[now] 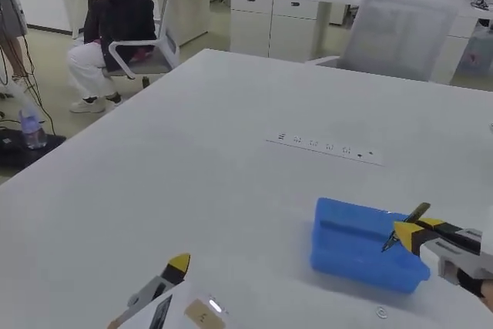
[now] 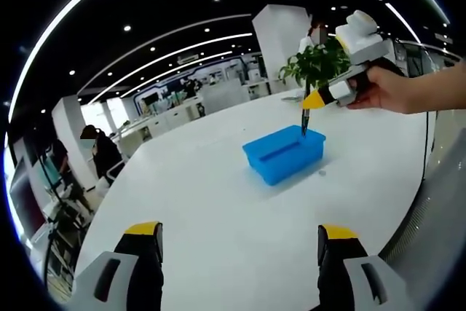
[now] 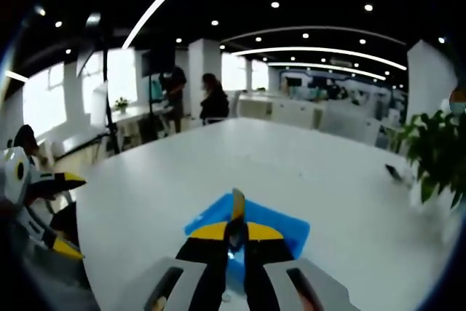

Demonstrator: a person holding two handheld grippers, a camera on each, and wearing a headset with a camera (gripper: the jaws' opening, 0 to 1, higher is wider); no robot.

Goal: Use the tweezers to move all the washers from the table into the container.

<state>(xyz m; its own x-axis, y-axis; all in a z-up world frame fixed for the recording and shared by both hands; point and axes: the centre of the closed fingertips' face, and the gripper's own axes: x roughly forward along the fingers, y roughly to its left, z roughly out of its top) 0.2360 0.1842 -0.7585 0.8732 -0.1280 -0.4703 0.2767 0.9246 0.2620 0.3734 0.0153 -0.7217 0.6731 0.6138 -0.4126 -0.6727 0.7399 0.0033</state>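
Washer (image 1: 381,313): one small ring, flat on the white table (image 1: 192,182). It lies just on the near side of the blue container (image 1: 362,256), off its near right corner and not touching it. In the left gripper view it is a speck beside the container. Whether any washers lie inside the container: cannot tell.

Tweezers (image 1: 390,242): clamped in the right gripper (image 1: 407,235), whose jaws are closed narrow on them. The tips slant down and left over the right part of the container, inside the line of its rim. Too small to tell whether anything sits between the tips. In the right gripper view the tweezers run straight ahead from between the yellow jaw tips, with the blue container under them. A hand (image 2: 393,89) carries this gripper, raised above the table.

Left gripper (image 2: 240,232): jaws spread wide over bare table. In the head view it sits at near left, well apart from the container.

Container: shallow rectangular tray, right of centre, on the near part of the table.

Surroundings: a socket strip (image 1: 327,148) is set in the table farther back. A seated person (image 1: 115,21) is at far left, a grey chair (image 1: 400,32) at far right. A potted plant (image 2: 317,63) stands beyond the container in the left gripper view.
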